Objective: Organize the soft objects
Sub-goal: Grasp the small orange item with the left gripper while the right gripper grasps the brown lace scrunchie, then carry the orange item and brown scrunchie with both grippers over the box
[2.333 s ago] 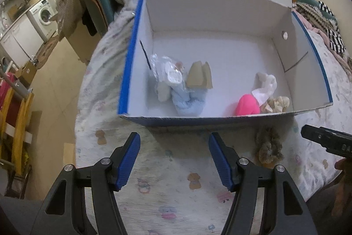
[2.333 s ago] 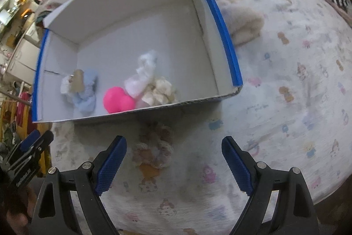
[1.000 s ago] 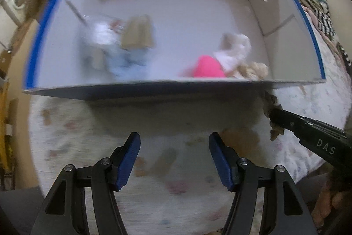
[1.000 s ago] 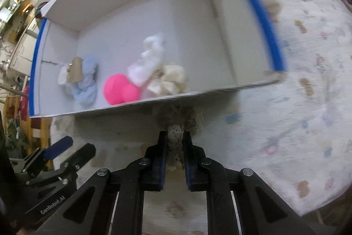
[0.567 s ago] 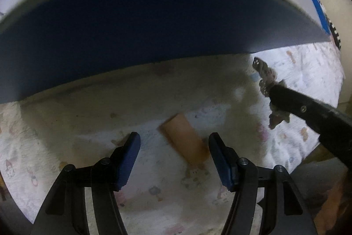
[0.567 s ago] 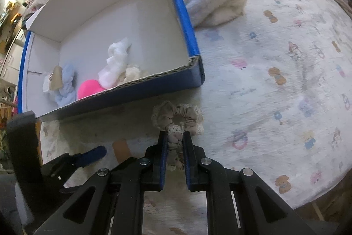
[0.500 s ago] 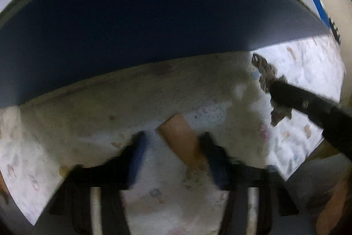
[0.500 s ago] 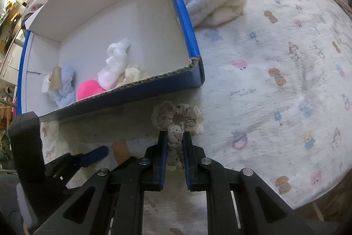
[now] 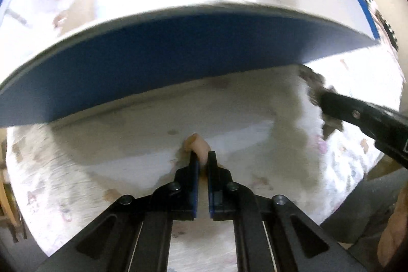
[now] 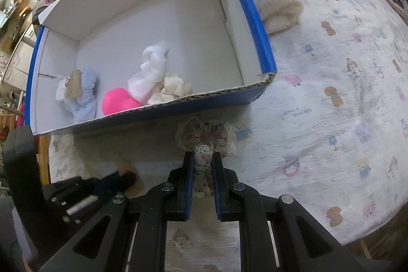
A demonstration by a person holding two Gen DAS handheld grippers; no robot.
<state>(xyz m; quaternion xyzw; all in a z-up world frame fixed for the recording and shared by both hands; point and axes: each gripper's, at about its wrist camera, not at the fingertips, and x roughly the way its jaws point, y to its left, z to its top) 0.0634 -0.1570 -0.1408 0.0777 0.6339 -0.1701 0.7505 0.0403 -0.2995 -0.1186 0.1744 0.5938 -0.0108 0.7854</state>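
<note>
While both grippers sit on the bed (image 10: 344, 98) beside the box (image 10: 257, 24), the R gripper (image 10: 203, 165) clamps the scrunchie (image 10: 204, 134); the L gripper (image 9: 202, 162) has just closed on a small tan piece (image 9: 197, 145). Step: pickup. Next: lift both over the box wall, then release inside.

My matt black plastic right claw (image 10: 201, 165) pinches a lace-edged cloth scrunchie (image 10: 205, 135) beside the corrugated cardboard box (image 10: 255, 17), glossy blue outside, on a printed cotton bedsheet (image 10: 331, 93).
</note>
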